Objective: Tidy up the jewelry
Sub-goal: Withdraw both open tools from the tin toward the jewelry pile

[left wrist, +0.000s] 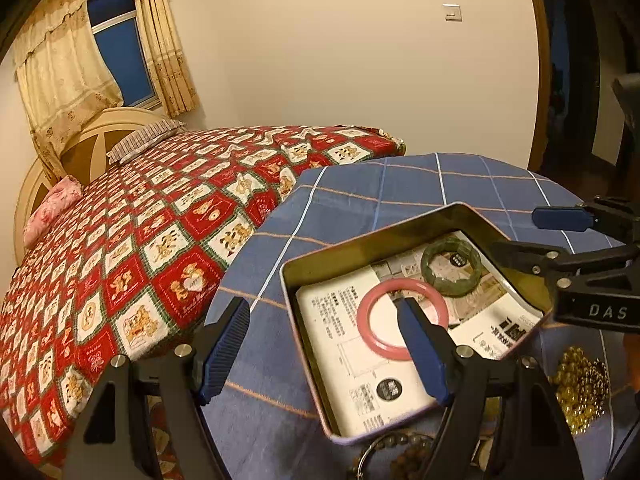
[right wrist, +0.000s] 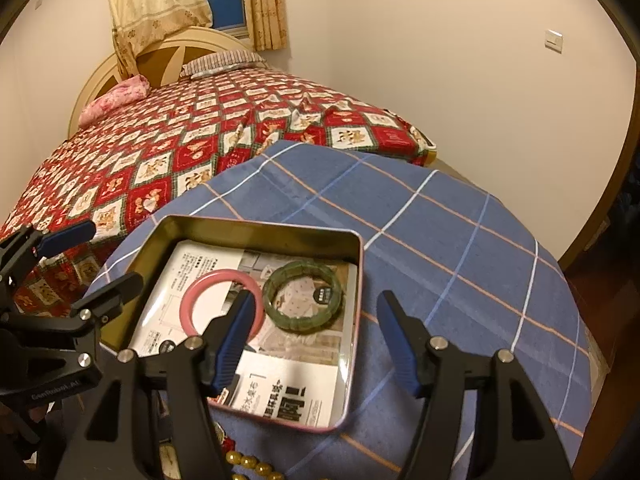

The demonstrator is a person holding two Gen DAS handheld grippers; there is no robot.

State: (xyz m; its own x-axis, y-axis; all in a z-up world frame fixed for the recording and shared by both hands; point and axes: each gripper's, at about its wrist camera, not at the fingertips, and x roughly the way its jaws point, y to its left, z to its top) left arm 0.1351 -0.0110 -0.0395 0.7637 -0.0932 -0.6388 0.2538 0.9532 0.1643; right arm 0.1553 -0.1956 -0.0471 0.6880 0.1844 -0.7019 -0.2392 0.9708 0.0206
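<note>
Two bangles lie in the open tin (right wrist: 256,227) on the desk: a smooth pink ring (right wrist: 208,284) and, just right of it, a mottled green one (right wrist: 304,298). Both jaws stand released, empty.

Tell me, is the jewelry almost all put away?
Partly. The pink bangle and green bangle already lie in the tin. Both the left tool and right tool are open and empty. Yellow beads and a brown bead string still wait on the cloth outside.
</note>
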